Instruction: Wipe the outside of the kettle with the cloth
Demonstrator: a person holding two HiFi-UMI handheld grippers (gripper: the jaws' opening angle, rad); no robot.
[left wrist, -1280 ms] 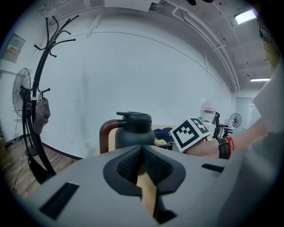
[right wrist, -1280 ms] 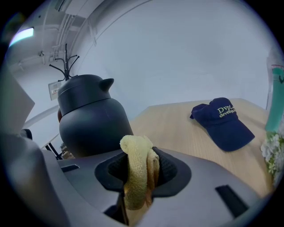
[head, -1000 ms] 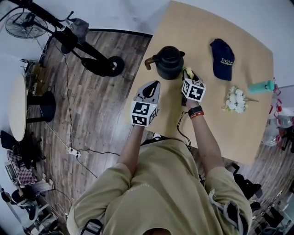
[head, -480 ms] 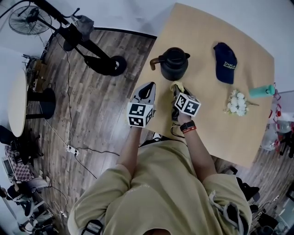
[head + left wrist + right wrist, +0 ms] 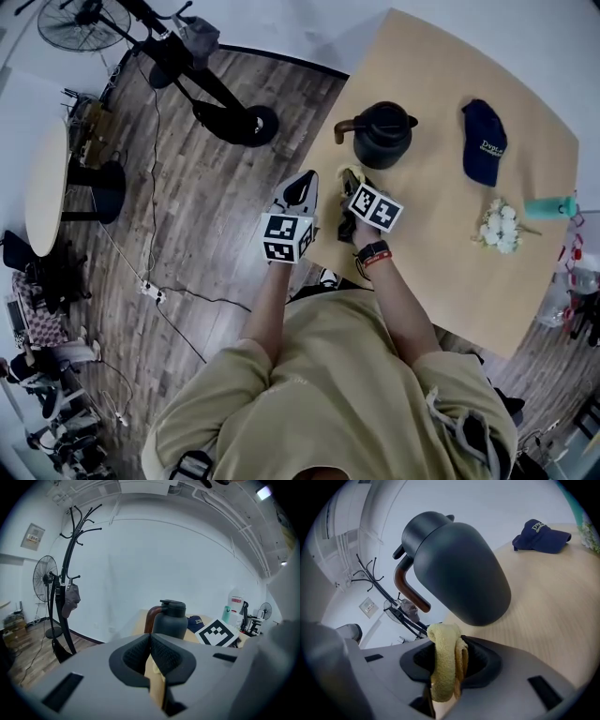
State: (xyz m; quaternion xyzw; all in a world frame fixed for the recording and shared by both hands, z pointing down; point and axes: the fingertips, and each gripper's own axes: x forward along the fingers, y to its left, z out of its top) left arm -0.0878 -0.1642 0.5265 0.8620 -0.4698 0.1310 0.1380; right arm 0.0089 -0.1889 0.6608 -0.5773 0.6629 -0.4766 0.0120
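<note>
Two hand-held grippers are seen side by side above the near corner of a light wooden surface (image 5: 441, 262), each carried by a person in a tan shirt. The right hand-held gripper (image 5: 352, 184) is clenched on a yellow cloth (image 5: 444, 665), which is pinched in a bunched fold between the pads and pushed up over their tips. The dark kettle (image 5: 382, 136) is stood upright on the surface just beyond that gripper, its brown handle (image 5: 408, 590) turned to the person's left. The cloth appears to be held just short of the kettle's body, though contact cannot be ruled out from the head view. The left hand-held gripper (image 5: 302, 187) is pressed shut with nothing between its pads. It is held at the surface's edge, beside the right one, and is pointed toward the kettle. A navy cap (image 5: 485, 142) is laid on the surface to the right of the kettle, well apart from it. A small bunch of white flowers (image 5: 501, 227) and a teal bottle (image 5: 553, 206) are placed nearer the right edge. A black coat stand (image 5: 70, 569) and a standing fan (image 5: 43, 579) are seen on the wood floor against the white wall, off to the left.
</note>
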